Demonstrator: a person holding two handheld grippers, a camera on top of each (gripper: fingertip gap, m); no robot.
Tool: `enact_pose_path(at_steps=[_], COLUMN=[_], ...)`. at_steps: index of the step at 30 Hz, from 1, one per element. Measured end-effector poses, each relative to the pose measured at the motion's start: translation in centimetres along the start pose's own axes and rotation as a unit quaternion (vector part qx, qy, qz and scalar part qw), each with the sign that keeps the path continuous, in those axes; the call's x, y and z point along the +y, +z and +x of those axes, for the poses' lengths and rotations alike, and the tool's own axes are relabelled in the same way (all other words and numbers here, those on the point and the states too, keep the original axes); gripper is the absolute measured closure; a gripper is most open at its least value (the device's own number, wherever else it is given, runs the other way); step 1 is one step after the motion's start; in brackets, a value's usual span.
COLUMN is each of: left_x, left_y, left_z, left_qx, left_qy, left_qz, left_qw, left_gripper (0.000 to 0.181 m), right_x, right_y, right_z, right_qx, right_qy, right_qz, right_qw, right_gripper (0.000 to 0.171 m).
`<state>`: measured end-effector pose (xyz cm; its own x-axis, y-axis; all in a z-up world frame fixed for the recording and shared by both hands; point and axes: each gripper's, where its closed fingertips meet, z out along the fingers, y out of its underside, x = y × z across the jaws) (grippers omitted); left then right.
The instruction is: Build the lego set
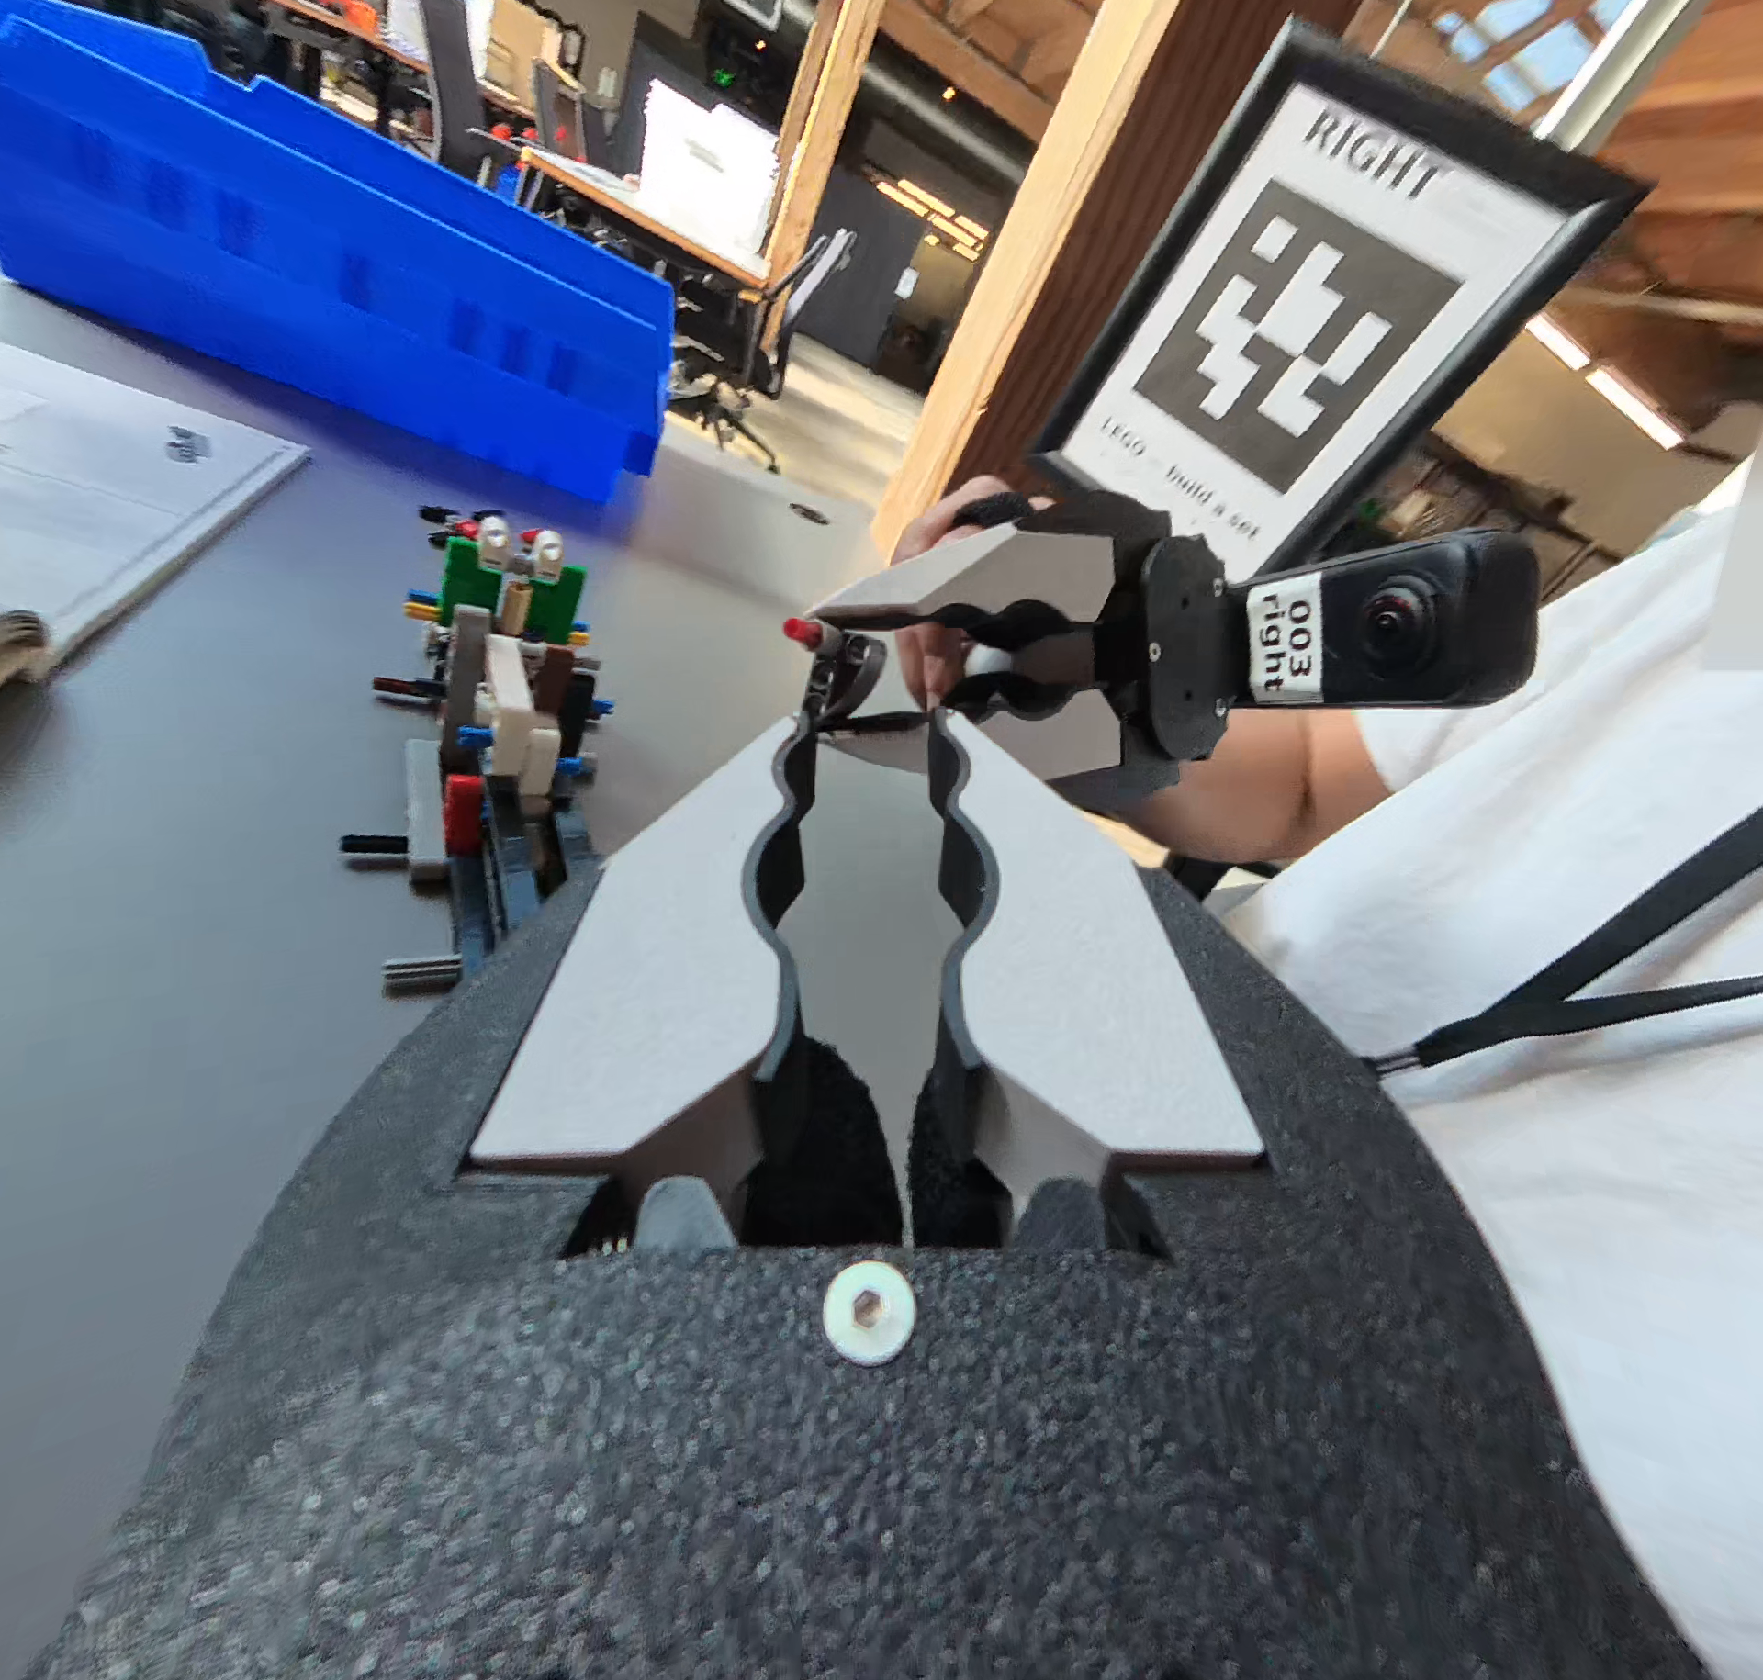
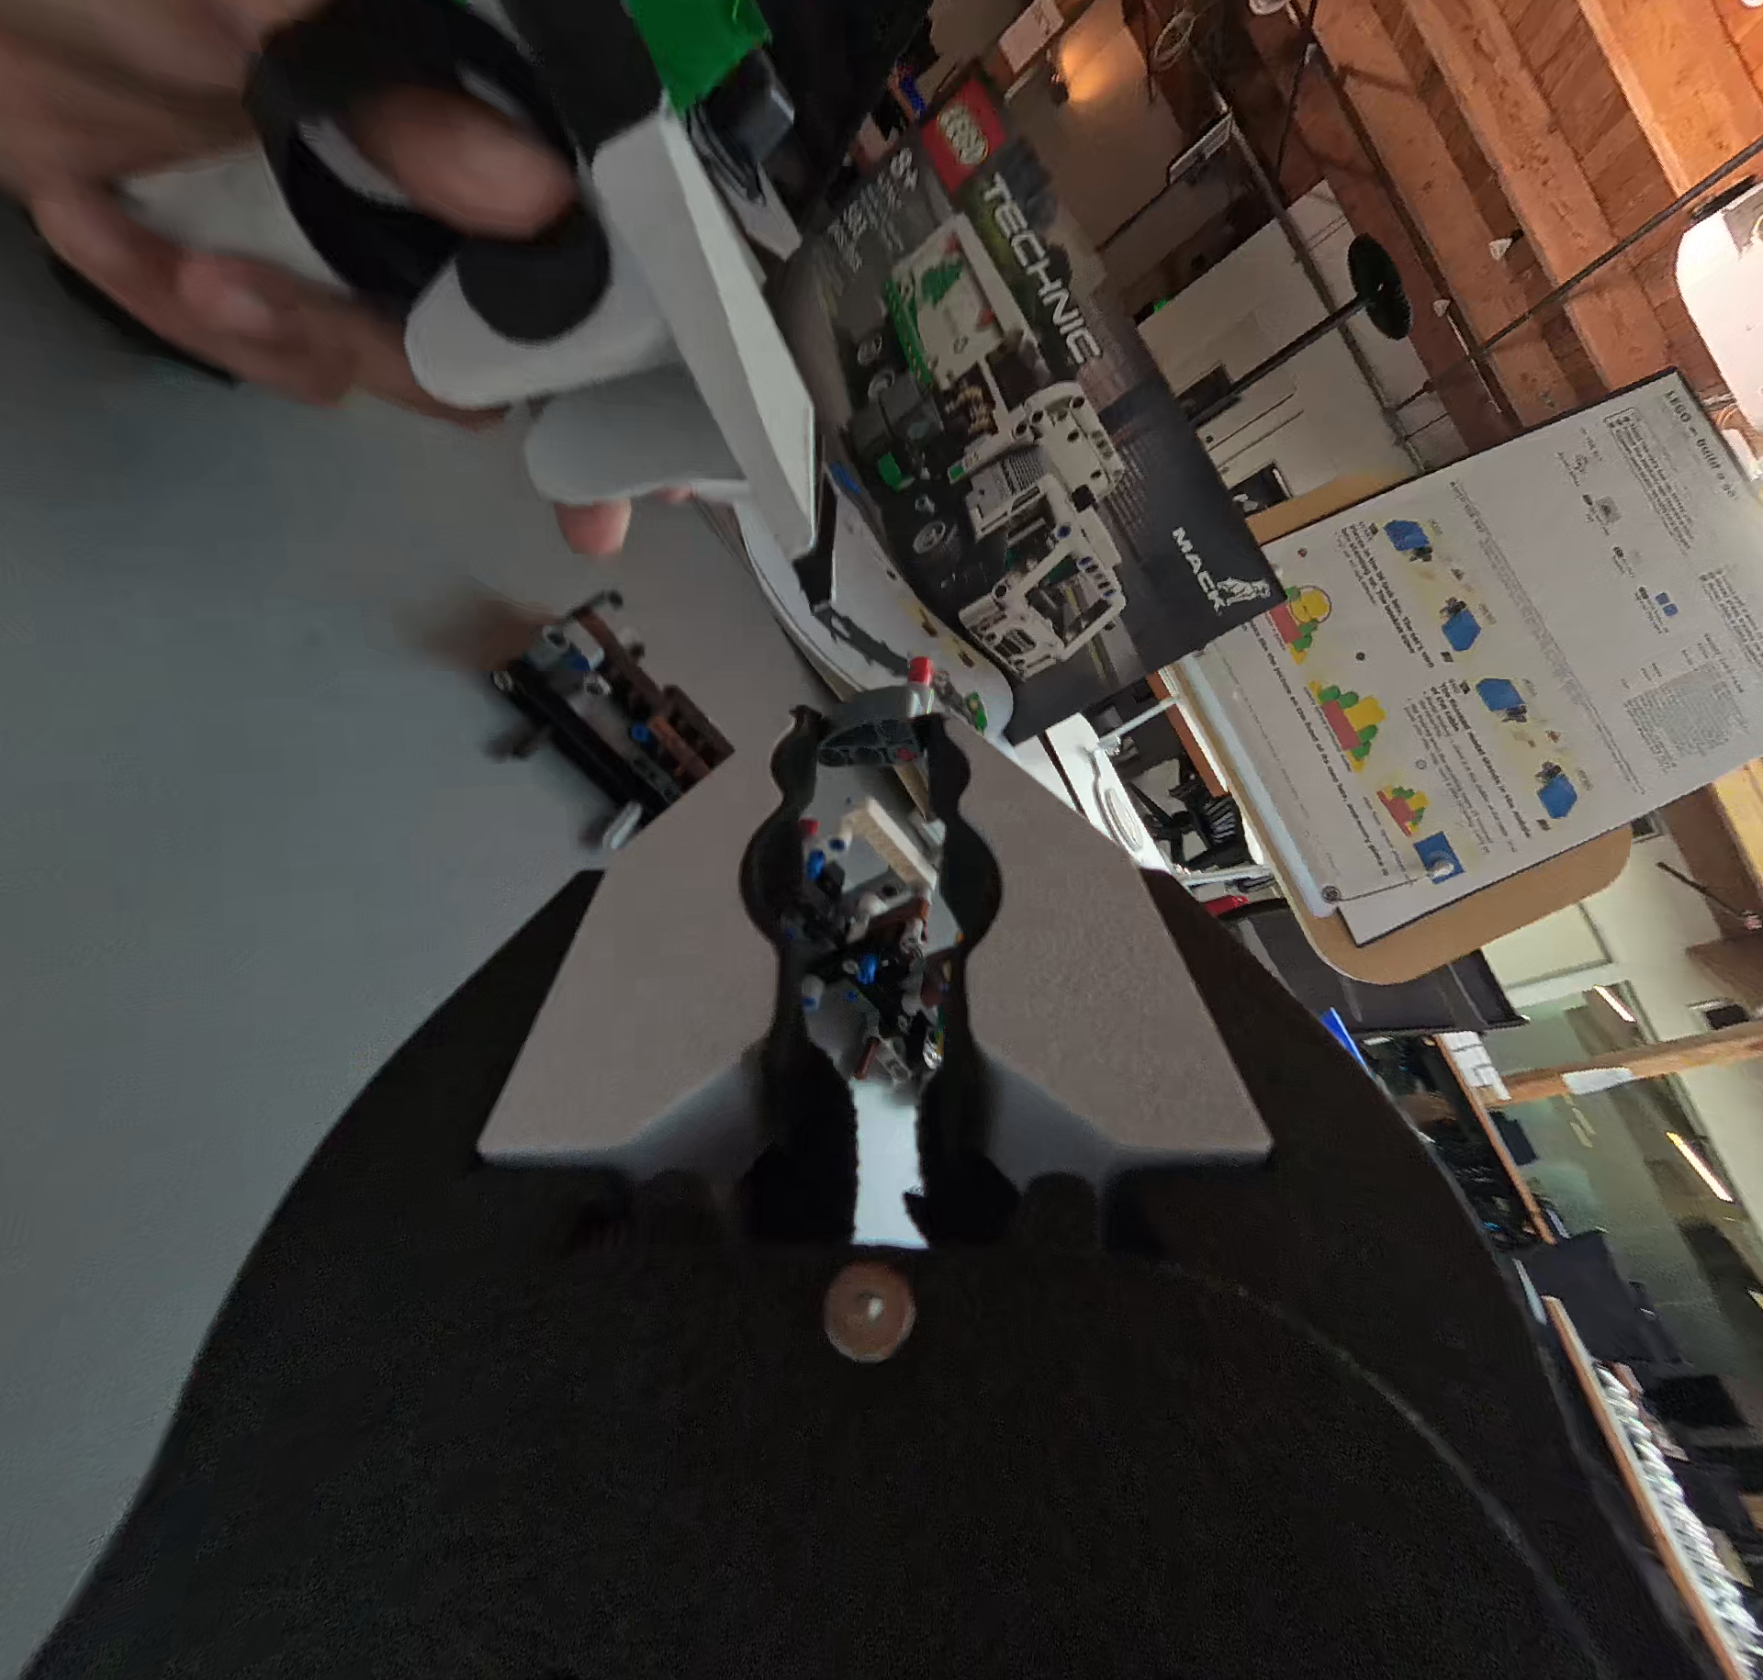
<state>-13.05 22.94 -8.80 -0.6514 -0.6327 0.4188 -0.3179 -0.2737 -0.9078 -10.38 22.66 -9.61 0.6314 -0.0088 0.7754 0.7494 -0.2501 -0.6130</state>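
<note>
Tongs are seen in both wrist views as pale grey, matte wedge-shaped fingers with black wavy rubber-like liners, set in a coarse black speckled body fixed with a round metal screw. The left gripper (image 1: 868,723) is held part-open, with a clear gap between the liners; its tips reach a small dark grey lego piece (image 1: 840,680) with a red-tipped pin, though whether the tips press on it cannot be told. The right gripper (image 2: 870,740) is closed on the same small dark piece (image 2: 863,742), which is pinched at the very tips, a pale grey part with a red-tipped pin jutting beyond it. In the left wrist view the right gripper (image 1: 840,671) is seen from the side, held above the table with its fingers closed on the piece, a fingertip beside it.

Beyond the tips, the partly built lego model (image 1: 496,728) lies on the smooth grey table (image 1: 191,871), made of green, tan, brown, red and black beams with blue pins; its near end is cut off behind the left gripper's body. In the right wrist view a dark part of a build (image 2: 611,699) is blurred, and more parts are glimpsed only through the finger gap. A ribbed blue plastic bin (image 1: 334,270) stands farther back, an open paper booklet (image 1: 124,490) left of the model. The lego box (image 2: 1011,451) is partly hidden by the blurred left gripper (image 2: 668,375).
</note>
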Motion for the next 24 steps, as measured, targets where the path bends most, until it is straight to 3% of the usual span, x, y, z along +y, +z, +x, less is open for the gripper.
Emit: enact_pose_path(at_steps=[7,13,17,24], left_x=[1.1,1.9,1.7,2.5], left_y=[0.3,2.5,4.1,4.6], left_z=[-4.2,-7.1,-7.9,-8.6], left_qx=[-0.158,-0.189,-0.182,-0.183], left_qy=[0.116,0.163,0.172,0.176], left_qz=[-0.095,-0.197,-0.217,-0.22], left_qw=[0.976,0.948,0.943,0.942], left_gripper=[0.149,0.139,0.134,0.14], right_x=[4.9,7.0,7.1,7.7], right_y=[1.3,2.8,3.4,3.6], right_z=[-1.5,-1.5,-1.3,-1.3], right_qx=[0.01,0.024,0.032,0.03], right_qy=[-0.122,-0.197,-0.197,-0.198], right_qz=[-0.088,-0.138,-0.152,-0.164], right_qw=[0.989,0.97,0.968,0.966], right_gripper=[0.149,0.149,0.149,0.149])
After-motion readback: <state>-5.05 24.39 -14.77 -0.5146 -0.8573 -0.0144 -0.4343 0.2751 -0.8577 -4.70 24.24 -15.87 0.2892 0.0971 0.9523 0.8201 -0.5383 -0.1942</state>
